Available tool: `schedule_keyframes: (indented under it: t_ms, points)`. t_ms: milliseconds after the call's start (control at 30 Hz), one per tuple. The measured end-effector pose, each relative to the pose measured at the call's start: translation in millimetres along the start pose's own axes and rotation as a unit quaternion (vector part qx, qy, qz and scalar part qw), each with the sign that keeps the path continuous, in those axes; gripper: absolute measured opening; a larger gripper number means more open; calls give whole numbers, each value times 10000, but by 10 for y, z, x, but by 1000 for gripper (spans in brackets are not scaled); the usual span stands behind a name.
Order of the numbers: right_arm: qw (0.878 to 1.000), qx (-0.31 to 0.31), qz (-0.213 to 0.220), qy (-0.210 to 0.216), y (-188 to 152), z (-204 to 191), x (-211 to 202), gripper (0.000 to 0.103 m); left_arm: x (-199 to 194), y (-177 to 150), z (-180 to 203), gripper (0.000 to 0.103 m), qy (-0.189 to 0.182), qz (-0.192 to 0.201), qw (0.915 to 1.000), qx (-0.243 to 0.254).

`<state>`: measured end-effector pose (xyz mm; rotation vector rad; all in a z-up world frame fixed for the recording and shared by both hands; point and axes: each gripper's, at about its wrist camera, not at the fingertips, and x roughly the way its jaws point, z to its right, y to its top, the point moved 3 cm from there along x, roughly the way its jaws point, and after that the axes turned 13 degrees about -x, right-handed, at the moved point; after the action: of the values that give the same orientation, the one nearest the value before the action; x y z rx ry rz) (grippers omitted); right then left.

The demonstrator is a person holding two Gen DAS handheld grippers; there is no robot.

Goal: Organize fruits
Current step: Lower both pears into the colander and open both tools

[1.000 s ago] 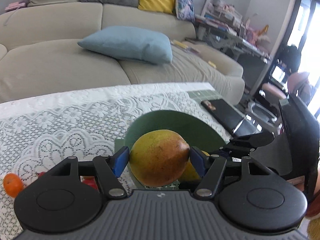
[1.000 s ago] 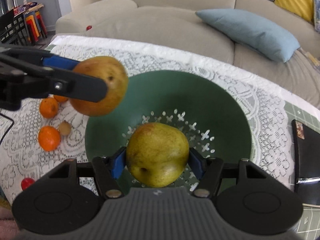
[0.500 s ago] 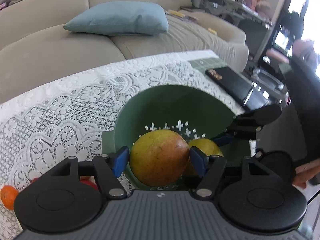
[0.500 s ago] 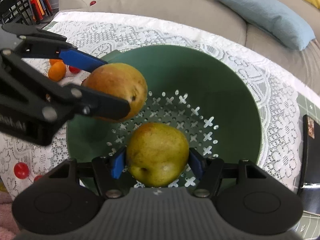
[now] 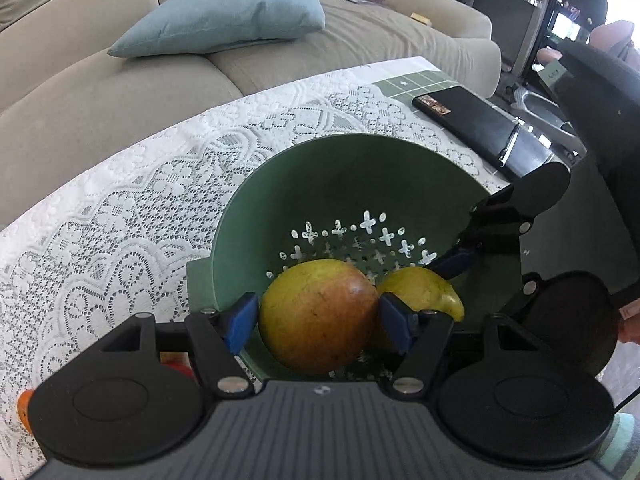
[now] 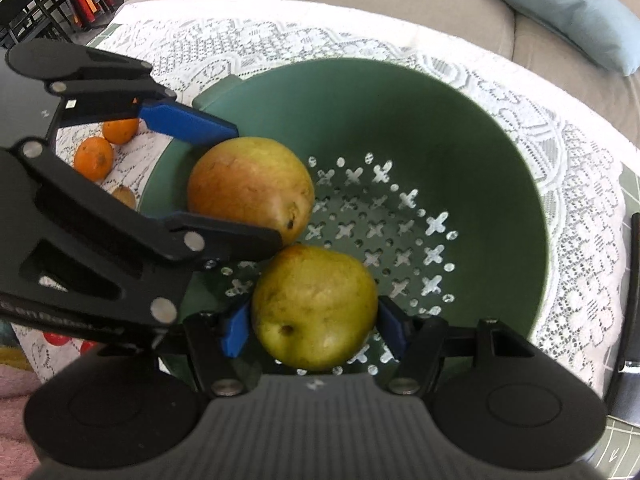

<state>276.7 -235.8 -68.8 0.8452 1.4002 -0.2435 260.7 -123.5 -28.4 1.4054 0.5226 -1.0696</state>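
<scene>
A green colander bowl (image 5: 360, 176) (image 6: 460, 128) with cross-shaped holes sits on a lace tablecloth. My left gripper (image 5: 318, 316) is shut on a reddish-yellow pear (image 5: 316, 314) low inside the bowl's near side; in the right wrist view that pear (image 6: 250, 186) lies between the left gripper's blue pads (image 6: 184, 122). My right gripper (image 6: 314, 326) is shut on a greener yellow pear (image 6: 314, 306), also down in the bowl, right beside the first. From the left wrist view this second pear (image 5: 420, 292) shows behind the first.
Two oranges (image 6: 94, 158) and a small brown fruit (image 6: 124, 196) lie on the lace cloth (image 5: 120, 220) left of the bowl, with small red fruits (image 6: 56, 338) nearer. A black flat case (image 5: 472, 120) lies at the table's right end. A beige sofa (image 5: 100, 92) with a blue cushion (image 5: 224, 16) stands behind.
Both grippers have tipped downward and sunk into the green bowl, each still holding its pear. The two pears have come close together near the bowl's bottom.
</scene>
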Motion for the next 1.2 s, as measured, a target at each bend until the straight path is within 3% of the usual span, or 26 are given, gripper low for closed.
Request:
schedule_keyframes:
  t_ms: [167, 300, 633, 967, 1200]
  points:
    - [10000, -65, -71, 16, 21, -34, -34, 63, 32, 4, 26, 76, 166, -89, 9998, 97]
    - [9999, -67, -148, -4, 36, -49, -48, 64, 42, -2, 69, 68, 378, -98, 9988, 287]
    - [9999, -104, -96, -63, 21, -57, -194, 63, 8, -39, 58, 67, 223, -63, 9996, 182]
    - [9975, -120, 325, -616, 3, -80, -416, 73, -221, -69, 24, 67, 147, 307, 9994, 32]
    - [9917, 107, 725, -1061, -96, -144, -570, 74, -404, -166, -22, 67, 65, 572, 9983, -77]
